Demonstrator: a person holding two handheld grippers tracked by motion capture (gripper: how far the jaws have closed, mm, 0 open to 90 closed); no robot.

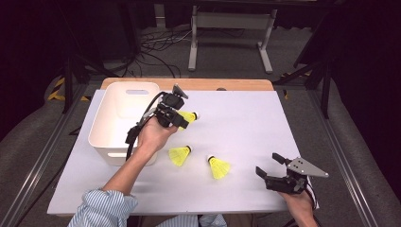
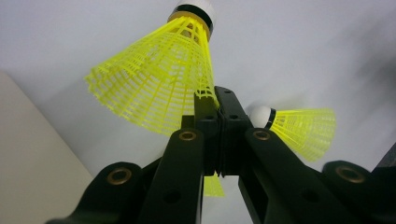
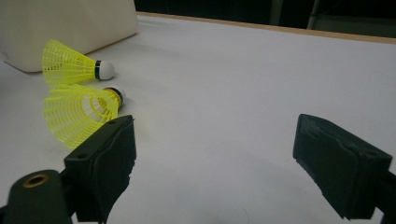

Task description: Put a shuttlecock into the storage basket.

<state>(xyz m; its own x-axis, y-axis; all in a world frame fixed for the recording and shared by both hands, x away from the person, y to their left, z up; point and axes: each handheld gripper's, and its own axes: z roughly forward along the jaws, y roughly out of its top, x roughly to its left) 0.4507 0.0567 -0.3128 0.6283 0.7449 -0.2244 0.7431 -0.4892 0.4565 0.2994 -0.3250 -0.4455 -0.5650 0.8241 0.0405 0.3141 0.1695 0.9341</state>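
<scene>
Three yellow shuttlecocks with white cork heads are in play. My left gripper (image 1: 181, 120) (image 2: 215, 100) is shut on the skirt rim of one shuttlecock (image 1: 188, 116) (image 2: 156, 79), held above the white table top just right of the white bin (image 1: 124, 118). A second shuttlecock (image 1: 180, 155) (image 2: 301, 131) (image 3: 74, 65) lies on the table below that hand. The third shuttlecock (image 1: 219, 167) (image 3: 79, 112) lies right of it. My right gripper (image 1: 267, 163) (image 3: 217, 149) rests near the front right of the table, open, with nothing between its jaws.
The bin's wall (image 2: 28, 168) (image 3: 65, 23) stands close to the left gripper's left side. The white table top (image 1: 246, 118) ends in a wooden strip at the back edge (image 1: 189, 83). Beyond it are a grey floor, cables and a stand's legs.
</scene>
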